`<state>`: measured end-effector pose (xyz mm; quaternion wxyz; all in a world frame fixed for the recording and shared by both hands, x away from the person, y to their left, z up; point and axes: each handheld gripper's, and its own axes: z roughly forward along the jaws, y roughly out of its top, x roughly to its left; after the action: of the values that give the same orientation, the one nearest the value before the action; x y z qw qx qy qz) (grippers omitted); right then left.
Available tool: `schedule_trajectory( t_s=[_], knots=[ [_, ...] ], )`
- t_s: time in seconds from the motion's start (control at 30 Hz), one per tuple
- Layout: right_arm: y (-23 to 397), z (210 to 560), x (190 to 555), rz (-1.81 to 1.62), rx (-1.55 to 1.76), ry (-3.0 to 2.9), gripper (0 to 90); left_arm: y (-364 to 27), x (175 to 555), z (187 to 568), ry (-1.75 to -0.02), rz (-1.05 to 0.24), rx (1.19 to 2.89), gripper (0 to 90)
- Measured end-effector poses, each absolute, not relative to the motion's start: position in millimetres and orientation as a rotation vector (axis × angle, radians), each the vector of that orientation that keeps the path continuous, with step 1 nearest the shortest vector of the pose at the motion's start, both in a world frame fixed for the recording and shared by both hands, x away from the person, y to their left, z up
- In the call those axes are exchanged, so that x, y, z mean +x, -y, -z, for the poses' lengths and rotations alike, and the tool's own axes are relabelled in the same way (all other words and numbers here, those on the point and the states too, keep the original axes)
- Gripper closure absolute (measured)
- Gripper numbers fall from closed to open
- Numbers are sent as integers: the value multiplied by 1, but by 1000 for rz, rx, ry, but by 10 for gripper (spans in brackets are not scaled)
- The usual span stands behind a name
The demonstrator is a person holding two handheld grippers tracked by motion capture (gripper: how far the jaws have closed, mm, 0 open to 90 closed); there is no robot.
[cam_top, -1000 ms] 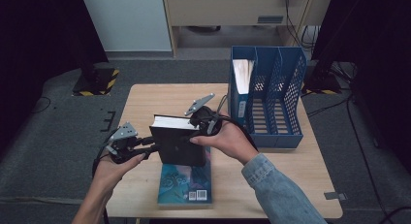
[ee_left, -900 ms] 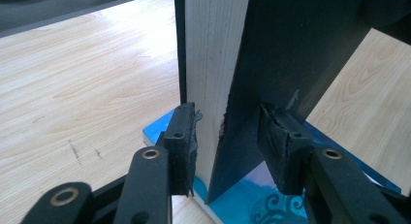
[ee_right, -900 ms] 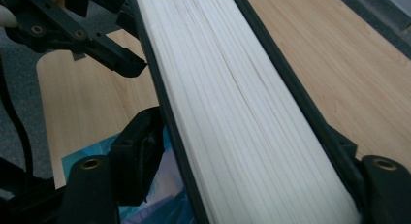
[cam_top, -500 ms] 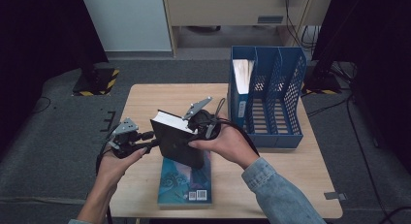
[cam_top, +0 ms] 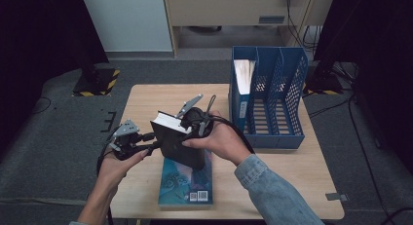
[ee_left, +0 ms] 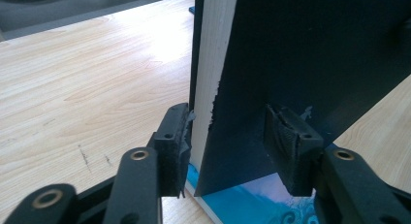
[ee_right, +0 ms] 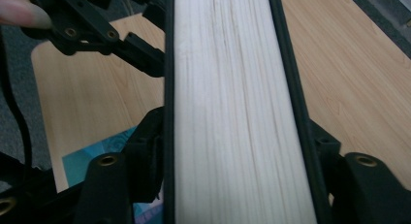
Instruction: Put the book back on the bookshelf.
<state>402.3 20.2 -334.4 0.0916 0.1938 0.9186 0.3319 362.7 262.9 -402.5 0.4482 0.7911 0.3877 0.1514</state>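
black book (cam_top: pixel 176 141) tilted since, right fingers (ee_right: pixel 145 151) clamping it

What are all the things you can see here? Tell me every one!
Black book: one, black covers and pale pages, held up on edge above the teal book.
Teal book: one, lying flat near the front edge of the table.
File rack: one, blue, at the table's right side, with pale papers in its left slot.
Table: one, light wood.
Floor: grey carpet around the table.
Right gripper: one, black, jaws on both covers of the black book, just been closing.
Left gripper: one, black, jaws either side of the book's lower corner, just been opening, right pad off the cover.
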Motion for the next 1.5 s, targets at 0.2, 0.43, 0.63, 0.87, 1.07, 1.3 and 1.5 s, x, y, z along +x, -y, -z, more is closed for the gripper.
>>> schedule_trajectory(
  t_s=[0.2,0.43,0.63,0.87,1.07,1.3,1.5],
  knots=[
    [-23,337,404,-975,592,-2764,436,-265,358,412,-995,-423,1960,399],
    [-22,338,409,-992,620,-2791,464,-275,355,432,-1061,-500,1994,298],
    [-20,336,413,-1008,648,-2829,508,-290,359,462,-1168,-475,1980,220],
    [-16,335,422,-1053,778,-2811,519,-305,365,493,-1282,-463,2021,160],
    [-11,335,435,-1097,940,-2798,524,-309,371,506,-1315,-410,2067,79],
    [-6,335,440,-1133,1027,-2779,526,-312,371,514,-1329,-408,2106,65],
    [5,334,443,-1182,1091,-2739,526,-310,372,520,-1324,-413,2145,60]
  ],
)
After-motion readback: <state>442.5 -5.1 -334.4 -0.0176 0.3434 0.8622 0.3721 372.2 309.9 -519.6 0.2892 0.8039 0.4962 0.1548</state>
